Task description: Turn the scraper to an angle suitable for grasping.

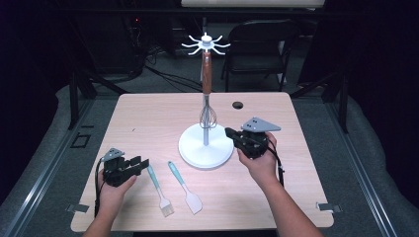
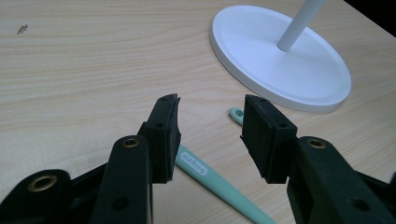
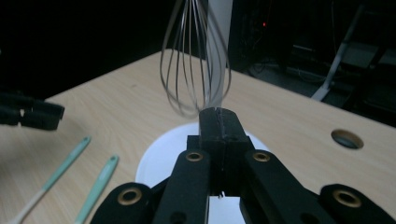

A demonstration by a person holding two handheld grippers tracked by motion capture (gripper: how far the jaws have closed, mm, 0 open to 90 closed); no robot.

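Note:
A white stand [image 1: 197, 148] rises from a round base at the table's middle, and a wire whisk [image 1: 208, 116] with a brown handle hangs from its top hooks. A teal brush [image 1: 158, 190] and a teal spatula [image 1: 185, 187] lie side by side in front of the base. My left gripper [image 1: 141, 163] is open just above the brush's handle end [image 2: 205, 172], with nothing between the pads. My right gripper [image 1: 228, 132] is shut on nothing, at the base's right rim. It points at the whisk's wires [image 3: 196, 60].
A round cable hole [image 1: 238, 104] sits in the table behind the stand. A dark folding chair [image 1: 259, 44] stands beyond the table's far edge. Bare wood lies left of the stand and along the right side.

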